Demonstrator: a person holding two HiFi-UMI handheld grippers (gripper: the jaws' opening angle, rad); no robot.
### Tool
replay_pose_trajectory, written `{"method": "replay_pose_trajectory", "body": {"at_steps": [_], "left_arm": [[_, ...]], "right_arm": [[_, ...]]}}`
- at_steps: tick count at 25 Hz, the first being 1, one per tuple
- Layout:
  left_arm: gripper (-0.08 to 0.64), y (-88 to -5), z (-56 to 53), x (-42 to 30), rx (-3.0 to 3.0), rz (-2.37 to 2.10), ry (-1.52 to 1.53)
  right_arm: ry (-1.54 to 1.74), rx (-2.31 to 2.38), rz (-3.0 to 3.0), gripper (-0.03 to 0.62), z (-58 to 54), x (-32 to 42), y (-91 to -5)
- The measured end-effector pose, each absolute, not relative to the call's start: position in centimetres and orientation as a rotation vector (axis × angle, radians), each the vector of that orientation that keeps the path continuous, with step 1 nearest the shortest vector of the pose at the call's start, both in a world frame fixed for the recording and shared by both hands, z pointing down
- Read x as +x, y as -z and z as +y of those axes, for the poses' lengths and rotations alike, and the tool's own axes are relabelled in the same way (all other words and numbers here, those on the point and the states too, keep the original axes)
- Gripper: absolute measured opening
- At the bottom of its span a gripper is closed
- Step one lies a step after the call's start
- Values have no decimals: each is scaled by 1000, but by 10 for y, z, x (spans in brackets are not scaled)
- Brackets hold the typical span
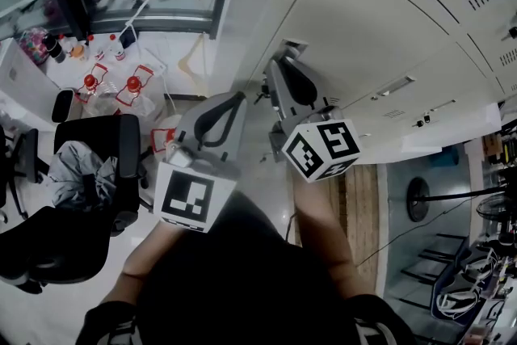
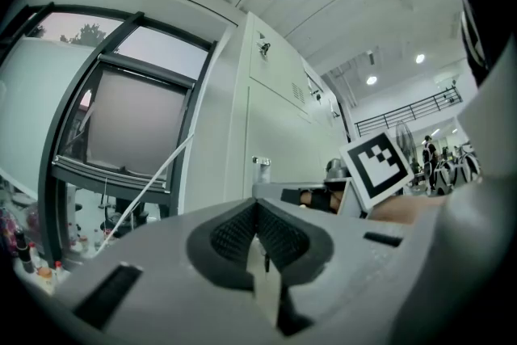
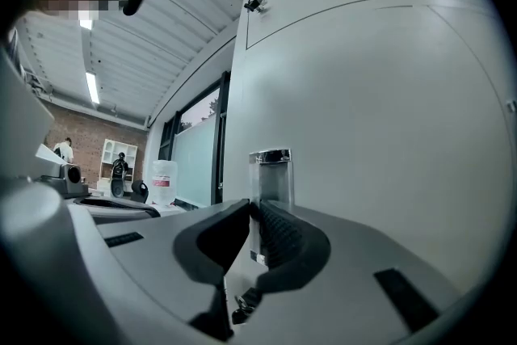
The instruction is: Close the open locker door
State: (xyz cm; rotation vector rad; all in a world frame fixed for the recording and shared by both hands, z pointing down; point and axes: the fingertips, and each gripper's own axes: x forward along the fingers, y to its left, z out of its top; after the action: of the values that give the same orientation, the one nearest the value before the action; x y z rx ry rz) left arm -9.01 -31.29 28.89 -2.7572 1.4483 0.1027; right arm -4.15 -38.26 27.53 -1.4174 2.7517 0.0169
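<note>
Cream-painted steel takes up most of the head view. The locker door [image 1: 380,28] runs across the upper right, with its little chrome latch [image 1: 292,44] sticking out at the near edge. The right gripper [image 1: 283,65] has its nose just beside that latch. The left gripper [image 1: 240,98] hangs a bit lower and well off the door, over the floor near the black office chair [image 1: 89,149]. From up here I honestly can't tell how far ajar the door is.

Left gripper view: the left gripper [image 2: 257,210] has its pads pressed together with nothing in them. The latch [image 2: 260,166] shows beyond them on the locker's edge, well apart from the tips.

Right gripper view: the right gripper [image 3: 252,210] is closed too, or as good as, with just a sliver between the pads and nothing clamped. The latch [image 3: 271,174] sits straight past the tips and the door [image 3: 380,133] fills everything to the right. I can't say whether the tips are touching the chrome or are just shy of it.

My take is that this is the push step. I'd keep the right jaws together and press on the flat panel right beside the latch, not on the latch itself, since it looks easy to slip off. Push square and steady until it seats, and leave the left one out of the gap.
</note>
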Motion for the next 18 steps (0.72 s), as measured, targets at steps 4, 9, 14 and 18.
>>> {"method": "replay_pose_trajectory", "body": {"at_steps": [4, 9, 14, 18], "left_arm": [[2, -289, -306, -89, -2757, 1448, -105], [2, -289, -296, -87, -2757, 1445, -105], [2, -286, -284, -81, -2754, 1426, -104], [2, -286, -274, -80, -2751, 1415, -98]], "right_arm": [[-23, -1444, 2740, 43, -374, -37, -276], [-21, -1465, 2721, 43, -360, -28, -276], [0, -1508, 2685, 43, -343, -15, -278], [6, -1557, 2674, 17, -326, -6, -284]]}}
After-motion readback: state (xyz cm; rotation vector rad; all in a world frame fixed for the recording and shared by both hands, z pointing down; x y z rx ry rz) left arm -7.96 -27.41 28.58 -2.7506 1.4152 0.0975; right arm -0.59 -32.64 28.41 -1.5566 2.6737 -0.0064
